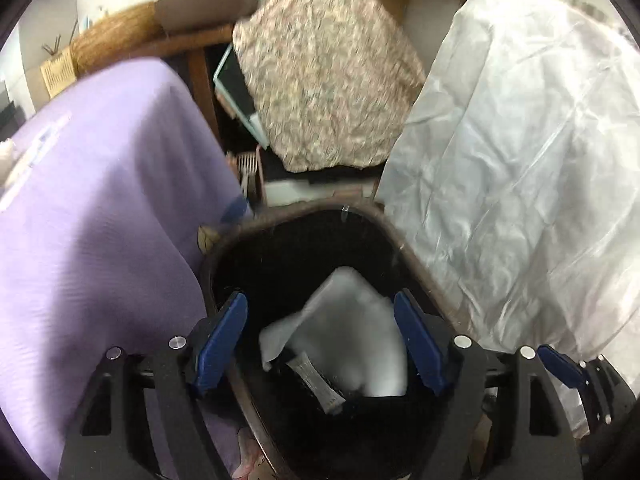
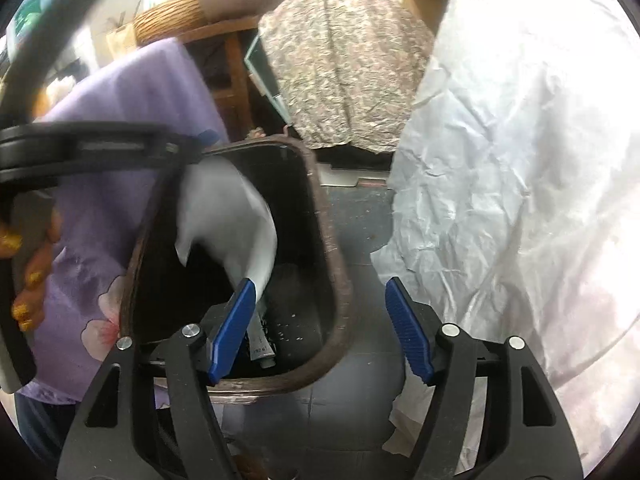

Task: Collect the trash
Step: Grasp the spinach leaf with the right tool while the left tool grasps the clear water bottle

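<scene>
A dark brown trash bin (image 1: 280,224) stands on the floor between a purple cloth and a white sheet; it also shows in the right wrist view (image 2: 332,248). A white sheet of paper (image 1: 352,332) is inside the bin, blurred, and shows in the right wrist view (image 2: 228,216) just below the left gripper's tip. A small tube (image 1: 320,384) lies at the bin's bottom (image 2: 260,344). My left gripper (image 1: 320,340) is open above the bin's mouth. My right gripper (image 2: 320,328) is open and empty, over the bin's near right rim.
A purple cloth (image 1: 100,220) covers furniture to the left. A crinkled white sheet (image 1: 520,160) covers something to the right. A floral-patterned cloth (image 1: 328,76) drapes an object behind the bin. Grey floor (image 2: 360,216) lies right of the bin.
</scene>
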Action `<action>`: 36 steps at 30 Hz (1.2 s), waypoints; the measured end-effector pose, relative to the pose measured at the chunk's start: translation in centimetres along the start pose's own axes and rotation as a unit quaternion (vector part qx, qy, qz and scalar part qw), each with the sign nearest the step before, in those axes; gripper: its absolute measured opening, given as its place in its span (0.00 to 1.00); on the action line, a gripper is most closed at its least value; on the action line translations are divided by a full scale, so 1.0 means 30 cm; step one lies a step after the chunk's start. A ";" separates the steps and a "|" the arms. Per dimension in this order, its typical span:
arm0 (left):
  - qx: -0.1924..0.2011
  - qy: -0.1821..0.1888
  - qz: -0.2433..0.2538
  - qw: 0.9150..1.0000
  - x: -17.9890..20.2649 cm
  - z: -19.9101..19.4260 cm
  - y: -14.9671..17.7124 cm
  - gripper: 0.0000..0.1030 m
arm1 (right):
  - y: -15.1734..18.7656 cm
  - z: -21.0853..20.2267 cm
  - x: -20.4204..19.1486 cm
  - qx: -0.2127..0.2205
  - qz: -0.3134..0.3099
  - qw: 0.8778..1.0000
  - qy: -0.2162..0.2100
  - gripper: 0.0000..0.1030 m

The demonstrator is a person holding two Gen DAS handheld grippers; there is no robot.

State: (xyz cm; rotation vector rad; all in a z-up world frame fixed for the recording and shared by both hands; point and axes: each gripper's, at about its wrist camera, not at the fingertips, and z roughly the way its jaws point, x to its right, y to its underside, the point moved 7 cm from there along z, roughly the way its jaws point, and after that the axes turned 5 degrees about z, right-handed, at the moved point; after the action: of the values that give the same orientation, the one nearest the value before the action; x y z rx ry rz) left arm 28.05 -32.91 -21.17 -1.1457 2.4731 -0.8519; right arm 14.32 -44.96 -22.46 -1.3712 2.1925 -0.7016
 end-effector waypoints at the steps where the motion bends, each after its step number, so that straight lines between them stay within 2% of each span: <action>1: 0.006 0.003 0.005 1.000 0.008 -0.022 -0.002 0.73 | -0.002 -0.006 0.015 0.003 0.003 1.000 0.006 0.66; 7: 0.074 0.020 0.028 0.997 0.068 -0.191 -0.016 0.75 | -0.027 -0.049 0.052 0.024 0.009 0.999 0.023 0.66; 14: 0.115 0.020 0.051 0.992 0.105 -0.359 0.010 0.77 | -0.071 -0.090 0.015 0.041 0.012 0.999 0.005 0.66; 18: 0.138 0.017 0.036 0.990 0.050 -0.482 0.042 0.78 | -0.112 -0.132 -0.073 0.054 -0.002 0.998 -0.019 0.66; 23: 0.156 -0.027 -0.012 0.987 -0.120 -0.625 0.101 0.78 | -0.174 -0.212 -0.257 0.074 -0.029 0.993 -0.090 0.66; 26: 0.156 -0.069 -0.057 0.984 -0.263 -0.684 0.145 0.78 | -0.196 -0.252 -0.413 0.062 -0.049 0.983 -0.165 0.69; 29: 0.151 -0.115 -0.097 0.977 -0.403 -0.735 0.198 0.77 | -0.192 -0.288 -0.602 0.045 -0.088 0.965 -0.244 0.69; 33: 0.151 -0.161 -0.146 0.964 -0.567 -0.805 0.284 0.74 | -0.179 -0.337 -0.828 0.050 -0.156 0.945 -0.283 0.69; 36: 0.142 -0.185 -0.169 0.958 -0.663 -0.830 0.345 0.73 | -0.159 -0.352 -0.979 0.045 -0.211 0.929 -0.301 0.69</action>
State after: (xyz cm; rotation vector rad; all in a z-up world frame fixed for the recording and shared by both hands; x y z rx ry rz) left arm 22.75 -2.64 -7.83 -1.4851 1.8185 -0.9412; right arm 22.71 -18.14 -8.10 -1.7467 1.3880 -0.4274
